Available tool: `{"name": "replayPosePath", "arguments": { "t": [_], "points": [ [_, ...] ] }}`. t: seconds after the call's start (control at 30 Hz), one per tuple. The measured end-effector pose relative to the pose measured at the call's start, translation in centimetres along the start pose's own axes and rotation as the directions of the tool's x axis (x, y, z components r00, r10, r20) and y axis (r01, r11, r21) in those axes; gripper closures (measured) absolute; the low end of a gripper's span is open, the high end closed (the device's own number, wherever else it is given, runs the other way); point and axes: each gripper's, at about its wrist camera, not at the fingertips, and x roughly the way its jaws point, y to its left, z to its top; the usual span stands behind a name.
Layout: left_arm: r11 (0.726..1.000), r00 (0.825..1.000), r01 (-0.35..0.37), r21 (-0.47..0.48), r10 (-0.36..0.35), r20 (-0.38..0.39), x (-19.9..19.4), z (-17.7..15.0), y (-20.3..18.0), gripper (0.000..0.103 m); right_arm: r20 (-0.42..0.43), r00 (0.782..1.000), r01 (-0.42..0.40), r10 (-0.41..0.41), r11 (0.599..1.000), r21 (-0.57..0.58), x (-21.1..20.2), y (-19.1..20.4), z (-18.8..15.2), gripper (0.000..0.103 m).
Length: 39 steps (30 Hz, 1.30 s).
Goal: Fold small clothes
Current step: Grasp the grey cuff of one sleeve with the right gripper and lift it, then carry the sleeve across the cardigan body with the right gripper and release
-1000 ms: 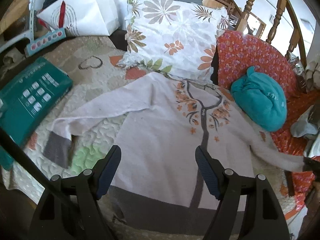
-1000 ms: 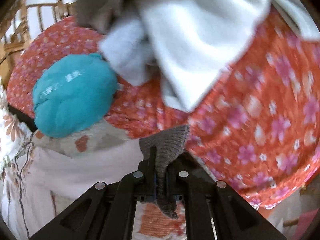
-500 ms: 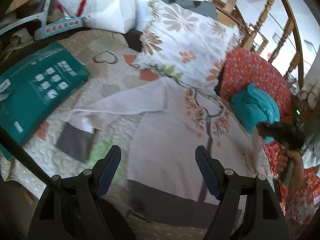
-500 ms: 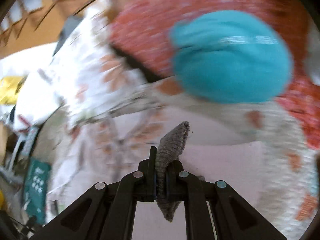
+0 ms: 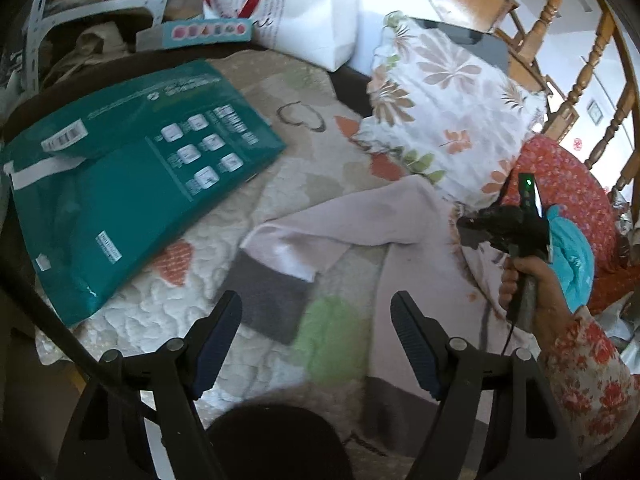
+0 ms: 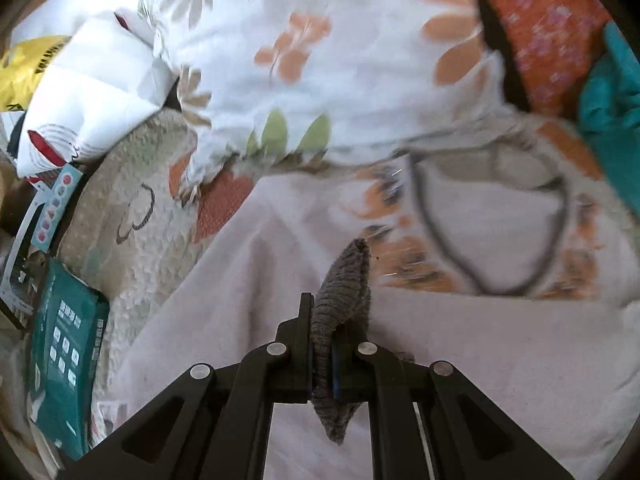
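Observation:
A pale pink cardigan (image 5: 420, 248) with orange flowers and grey trim lies front up on the quilted bed cover (image 5: 168, 312). Its left sleeve ends in a grey cuff (image 5: 266, 294) just ahead of my left gripper (image 5: 316, 344), which is open and empty above it. My right gripper (image 6: 322, 356) is shut on the grey cuff (image 6: 344, 280) of the other sleeve and holds it over the cardigan's chest (image 6: 280, 280), near the neckline (image 6: 492, 236). The right gripper also shows in the left wrist view (image 5: 480, 226), held in a hand over the cardigan.
A teal package (image 5: 120, 184) lies on the cover at the left. A floral pillow (image 5: 448, 100) sits behind the cardigan, with a white bag (image 5: 304, 4) further back. A red floral cushion (image 5: 560, 184) and a teal cloth bundle (image 5: 576, 256) are at the right. Wooden railing stands behind.
My right gripper has carried the grey cuff from the red cushion leftward over the cardigan's chest. My left gripper has swung left, so the left sleeve cuff now lies between its fingers.

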Motion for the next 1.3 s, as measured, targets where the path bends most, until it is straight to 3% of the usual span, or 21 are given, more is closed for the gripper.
{"name": "replayPosePath", "arguments": {
  "t": [0.17,0.27,0.33,0.4,0.47,0.57,0.63,0.73,0.83,0.9,0.97,1.1,1.2,1.3],
  "points": [
    [1.000,1.000,-0.013,-0.028,0.013,-0.015,0.7,0.0,1.8,0.027,-0.055,0.998,-0.033,0.032,0.999,-0.027,3.6,3.2,-0.2,0.093],
    [0.998,1.000,-0.008,-0.056,0.007,-0.021,1.0,-0.1,2.6,0.027,-0.091,0.988,-0.125,0.122,0.992,-0.024,4.3,4.6,-0.1,0.088],
    [0.998,1.000,-0.013,-0.069,0.012,-0.025,1.0,-0.1,2.9,0.027,-0.104,0.965,-0.240,0.240,0.971,0.008,3.7,5.1,-0.3,0.062],
    [0.997,1.000,-0.016,-0.080,0.014,-0.026,0.9,-0.1,3.2,0.027,-0.084,0.954,-0.290,0.289,0.957,-0.007,2.1,5.6,-0.6,0.050],
    [0.996,1.000,-0.016,-0.091,0.015,-0.018,0.7,-0.1,3.5,0.027,-0.073,0.964,-0.261,0.256,0.963,-0.072,0.8,6.1,-0.9,0.050],
    [0.995,1.000,-0.025,-0.100,0.025,-0.004,0.1,-0.1,3.7,0.027,-0.037,0.994,-0.104,0.099,0.975,-0.195,-0.3,6.0,-1.6,0.050],
    [0.994,1.000,-0.028,-0.107,0.028,0.001,-0.2,-0.1,3.9,0.027,-0.042,0.999,-0.002,-0.007,0.976,-0.217,0.2,5.1,-2.2,0.050],
    [0.992,0.999,-0.041,-0.117,0.043,0.014,-1.0,0.0,4.4,0.027,-0.106,0.993,0.025,-0.044,0.984,-0.175,1.4,3.2,-3.5,0.052],
    [0.987,0.994,-0.086,-0.134,0.094,0.049,-2.4,0.1,5.7,0.027,-0.099,0.995,-0.013,-0.012,0.968,-0.252,0.6,5.1,-5.4,0.052],
    [0.979,0.988,-0.127,-0.160,0.139,0.070,-3.4,0.1,7.0,0.027,-0.107,0.993,-0.079,0.044,0.936,-0.342,-0.5,8.2,-7.3,0.052],
    [0.967,0.980,-0.160,-0.200,0.180,0.085,-4.3,0.1,8.7,0.027,-0.123,0.987,-0.148,0.102,0.878,-0.456,-1.5,12.3,-9.7,0.052],
    [0.948,0.968,-0.200,-0.249,0.230,0.099,-5.7,-0.3,11.0,0.027,-0.196,0.962,-0.272,0.189,0.702,-0.658,-3.0,19.8,-15.7,0.050],
    [0.937,0.961,-0.220,-0.270,0.255,0.103,-6.4,-0.6,12.2,0.027,-0.244,0.947,-0.320,0.209,0.558,-0.766,-3.1,24.1,-20.7,0.042],
    [0.932,0.960,-0.225,-0.286,0.262,0.100,-6.7,-1.0,13.0,0.027,-0.254,0.954,-0.301,0.162,0.473,-0.828,-1.5,26.6,-24.3,0.040]
  ]
}}
